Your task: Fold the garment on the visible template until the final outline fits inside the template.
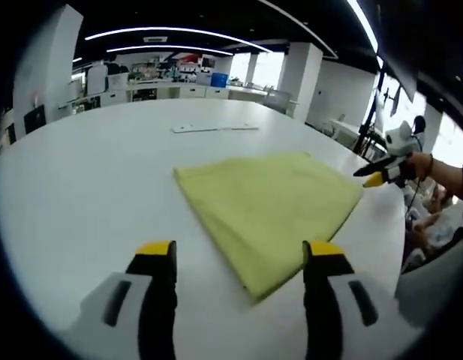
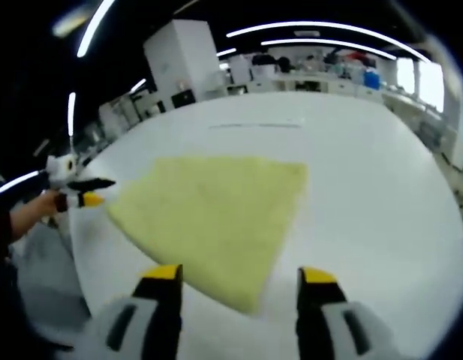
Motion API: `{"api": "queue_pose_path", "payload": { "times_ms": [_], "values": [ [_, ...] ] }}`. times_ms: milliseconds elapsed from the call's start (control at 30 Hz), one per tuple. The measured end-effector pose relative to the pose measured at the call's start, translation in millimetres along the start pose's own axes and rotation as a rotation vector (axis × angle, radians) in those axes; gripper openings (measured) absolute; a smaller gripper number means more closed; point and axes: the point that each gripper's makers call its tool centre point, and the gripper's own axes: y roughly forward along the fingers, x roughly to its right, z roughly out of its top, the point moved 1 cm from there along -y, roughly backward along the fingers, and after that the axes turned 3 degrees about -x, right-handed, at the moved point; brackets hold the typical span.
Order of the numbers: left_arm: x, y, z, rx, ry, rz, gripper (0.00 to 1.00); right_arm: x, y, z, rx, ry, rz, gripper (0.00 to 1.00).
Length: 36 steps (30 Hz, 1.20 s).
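A: Where does the garment [image 1: 265,214] lie; and how do the tongs stand to it?

B: It lies flat on the white table [image 1: 88,180], a yellow-green cloth already folded into a rough four-sided shape; in the left gripper view the left gripper [image 1: 241,259] hangs above the near edge of the table, its jaws spread wide and holding nothing; the cloth's near corner lies just ahead of it, between the two jaws and closer to the right-hand one.

A: And the other one?

B: The right gripper [image 2: 237,283] is likewise released and empty; in the right gripper view the cloth's near corner points down between its jaws too; so each gripper faces a corner from an opposite side.

A: Which is nearer?

B: Hard to separate; both hover close to a corner without touching it; in each view the other gripper sits at the far side of the cloth, just off a corner.

A: The long axis?

B: It seems to run roughly from one gripper toward the other; a further fold would likely bring one end across to the other; no template outline is plain on the table, only a thin pale strip [image 1: 214,128] well beyond the cloth.
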Motion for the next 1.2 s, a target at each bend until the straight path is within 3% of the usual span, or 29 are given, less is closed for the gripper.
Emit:
{"api": "queue_pose_path", "payload": {
  "times_ms": [300,500,600,733,967,1200],
  "values": [
    [11.0,-1.9,-19.5,-0.073,-0.017,-0.041,0.31,4.0,-1.2,-14.7,-0.017,0.035,-0.022,0.2],
    [11.6,-0.3,-27.9,-0.106,-0.058,-0.05,0.21,0.2,-1.1,-20.4,-0.007,0.093,0.008,0.11],
    [13.9,0.5,-35.1,-0.129,-0.03,-0.053,0.12,1.4,-2.2,-21.6,-0.007,0.09,0.007,0.02],
    [19.4,0.2,-39.9,-0.137,-0.02,-0.064,0.02,2.6,-3.2,-24.8,-0.017,0.068,-0.003,0.0],
    [18.0,-2.4,-39.8,-0.125,-0.034,-0.059,0.01,0.9,-5.3,-26.9,-0.017,0.042,0.006,0.0],
    [24.6,-7.3,-44.2,-0.154,0.033,-0.06,0.0,-3.8,-8.6,-34.2,-0.029,0.026,0.015,0.0]
  ]
}}
